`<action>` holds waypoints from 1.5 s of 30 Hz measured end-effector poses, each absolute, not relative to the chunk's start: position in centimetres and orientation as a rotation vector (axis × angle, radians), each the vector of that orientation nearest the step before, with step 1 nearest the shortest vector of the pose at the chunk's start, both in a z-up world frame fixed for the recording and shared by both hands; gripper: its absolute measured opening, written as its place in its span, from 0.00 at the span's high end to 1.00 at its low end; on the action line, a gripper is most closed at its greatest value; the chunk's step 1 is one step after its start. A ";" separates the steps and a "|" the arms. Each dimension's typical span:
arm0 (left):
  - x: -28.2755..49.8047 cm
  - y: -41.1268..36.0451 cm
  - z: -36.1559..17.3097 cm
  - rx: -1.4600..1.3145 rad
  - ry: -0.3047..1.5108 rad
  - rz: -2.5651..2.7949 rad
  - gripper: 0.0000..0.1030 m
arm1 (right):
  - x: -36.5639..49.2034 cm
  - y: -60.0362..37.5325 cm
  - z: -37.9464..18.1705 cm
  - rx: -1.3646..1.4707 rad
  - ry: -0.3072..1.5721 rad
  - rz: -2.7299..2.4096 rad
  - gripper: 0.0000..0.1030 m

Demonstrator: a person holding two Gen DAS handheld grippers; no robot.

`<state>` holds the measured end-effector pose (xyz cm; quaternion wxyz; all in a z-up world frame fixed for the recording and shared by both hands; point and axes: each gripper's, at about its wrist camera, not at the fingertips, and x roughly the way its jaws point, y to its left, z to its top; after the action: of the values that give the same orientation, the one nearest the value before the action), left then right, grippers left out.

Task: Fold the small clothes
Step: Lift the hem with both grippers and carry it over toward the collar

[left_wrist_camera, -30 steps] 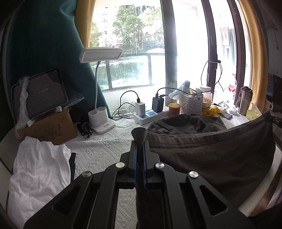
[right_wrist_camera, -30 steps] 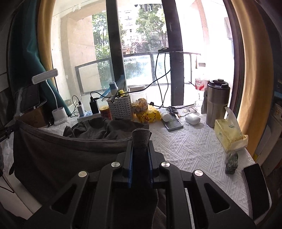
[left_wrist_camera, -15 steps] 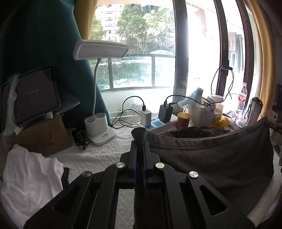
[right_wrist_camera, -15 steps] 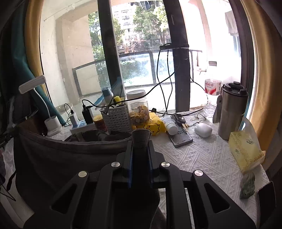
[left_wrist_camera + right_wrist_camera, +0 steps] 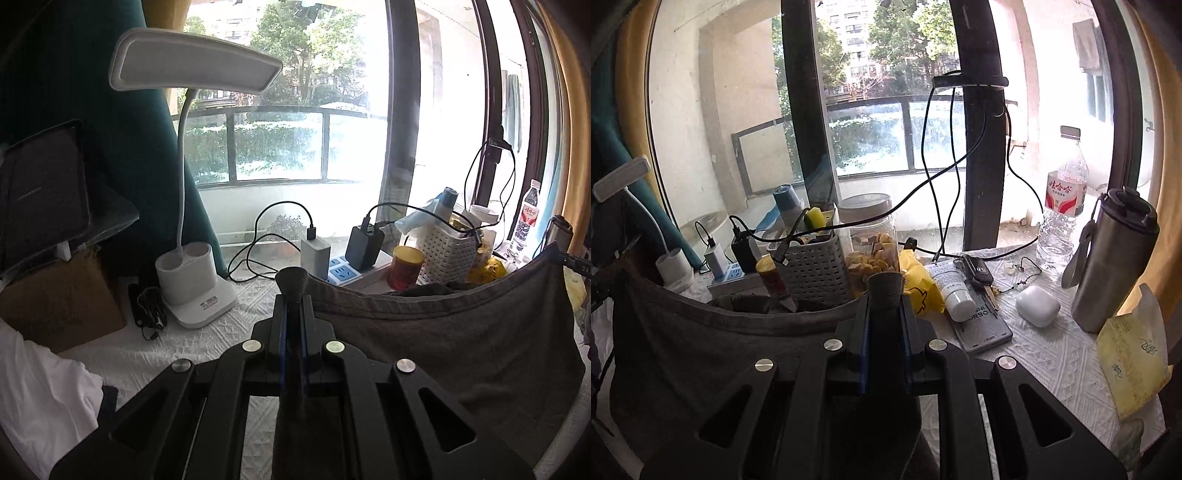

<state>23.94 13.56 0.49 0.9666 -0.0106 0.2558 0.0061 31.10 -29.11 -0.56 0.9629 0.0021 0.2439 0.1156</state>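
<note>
A dark grey garment [image 5: 461,339] hangs stretched between my two grippers above the white textured table. My left gripper [image 5: 291,291] is shut on one corner of it, with a tuft of cloth sticking out past the fingertips. My right gripper [image 5: 885,295] is shut on the other corner of the garment [image 5: 713,350] in the same way. The cloth's top hem sags in a curve between them; its far part lies bunched on the table by the basket. A white garment [image 5: 40,391] lies at the left of the table.
Along the window stand a white desk lamp [image 5: 192,280], a power strip with chargers [image 5: 343,273], a white basket [image 5: 812,273], a snack jar [image 5: 871,243], a water bottle [image 5: 1062,214], a steel flask [image 5: 1112,262] and a tissue pack [image 5: 1130,354]. A cardboard box [image 5: 55,306] stands at the left.
Both grippers have moved forward toward the window with the garment held between them; the lamp, basket and jar now look closer. More of the cloth hangs off the table.
</note>
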 end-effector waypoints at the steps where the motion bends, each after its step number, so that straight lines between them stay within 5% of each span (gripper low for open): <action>1: 24.5 13.7 0.9 -0.010 0.512 0.013 0.96 | 31.5 -29.0 -0.2 -0.010 0.490 0.229 0.85; 12: 31.1 13.7 1.0 -0.009 0.527 0.008 0.96 | 36.5 -30.2 0.4 0.018 0.493 0.179 0.91; 21: 29.0 15.2 -2.7 -0.051 0.647 0.057 0.96 | 37.8 -31.7 -7.0 0.006 0.743 0.268 0.89; 22: 28.7 15.4 -3.2 -0.055 0.663 0.066 0.96 | 38.0 -31.7 -7.9 0.002 0.775 0.277 0.86; 23: 28.4 15.6 -3.6 -0.059 0.674 0.072 0.96 | 38.2 -31.5 -8.4 -0.008 0.788 0.278 0.73; 24: 28.1 15.7 -3.9 -0.063 0.682 0.076 0.96 | 38.3 -31.3 -8.8 -0.024 0.792 0.277 0.48; 26: 27.6 16.0 -4.4 -0.067 0.694 0.088 0.96 | 38.5 -30.8 -9.2 -0.058 0.790 0.272 0.23; 34: 26.8 15.8 -5.2 -0.045 0.725 0.108 0.96 | 40.6 -30.0 -10.3 -0.118 0.855 0.291 0.23; 37: 26.7 15.7 -5.3 -0.033 0.730 0.109 0.96 | 40.9 -29.4 -11.0 -0.146 0.866 0.296 0.28; 42: 27.0 15.4 -5.9 -0.024 0.753 0.107 0.96 | 40.9 -29.8 -10.8 -0.119 0.852 0.346 0.81; 45: 27.3 15.3 -6.0 -0.030 0.759 0.104 0.96 | 40.5 -30.1 -10.4 -0.110 0.827 0.348 0.89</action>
<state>27.31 15.27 -6.00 0.9275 -0.0145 0.3700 0.0508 40.54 -30.09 -10.37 0.8995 -0.0529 0.3997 0.1681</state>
